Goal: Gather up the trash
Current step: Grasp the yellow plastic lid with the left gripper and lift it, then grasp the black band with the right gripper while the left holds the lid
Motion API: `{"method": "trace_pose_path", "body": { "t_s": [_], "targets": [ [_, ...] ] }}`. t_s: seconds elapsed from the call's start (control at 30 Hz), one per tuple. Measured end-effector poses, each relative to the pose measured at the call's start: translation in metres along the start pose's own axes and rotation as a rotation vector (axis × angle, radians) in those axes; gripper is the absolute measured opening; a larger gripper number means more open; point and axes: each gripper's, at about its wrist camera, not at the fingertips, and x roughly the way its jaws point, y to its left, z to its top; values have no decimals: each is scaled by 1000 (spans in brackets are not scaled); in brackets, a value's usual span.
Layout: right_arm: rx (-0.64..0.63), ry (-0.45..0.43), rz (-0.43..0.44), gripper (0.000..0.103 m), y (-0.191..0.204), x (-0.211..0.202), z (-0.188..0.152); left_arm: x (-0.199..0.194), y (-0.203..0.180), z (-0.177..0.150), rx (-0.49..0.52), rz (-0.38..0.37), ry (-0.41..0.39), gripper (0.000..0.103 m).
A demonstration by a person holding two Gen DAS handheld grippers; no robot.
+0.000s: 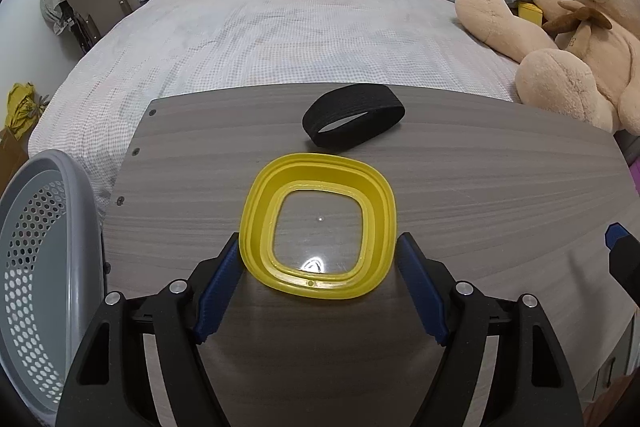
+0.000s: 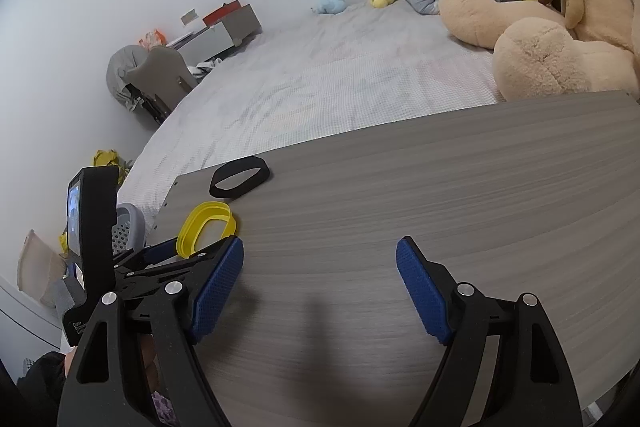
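Item: yellow ring [image 1: 318, 233], lying flat on the table [image 1: 480, 187], near its left end. It is straddled by the left gripper [image 1: 318, 283], whose pads [image 1: 218, 287] stand wide at either side, apparently not yet pressing; nothing is held.

Item: black band [image 1: 354, 121], resting on edge just beyond the ring, near the far edge by the bed [image 1: 260, 27].

Item: grey basket [image 1: 36, 267], set beside the table's left end, judged to be the destination, hence the left-hand approach.

Item: right gripper [image 2: 320, 287], spread open and empty over bare tabletop, well apart from both items.

Both wrist views look down; share table [image 1: 480, 167].
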Motion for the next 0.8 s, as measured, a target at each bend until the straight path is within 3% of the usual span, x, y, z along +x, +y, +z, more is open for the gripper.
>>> {"method": "trace_pose_path", "body": {
  "t_s": [0.33,0.67,0.8],
  "targets": [
    [-36,27,-6,77,12,16,4,-20,16,-7,-38,-2,-64,67],
    [-171,60,41,77,61,60,26,-66,77,-12,-146,126,-167,67],
    [-213,82,54,83,78,84,37,-79,101,-13,-184,169,-199,67]
  ]
}}
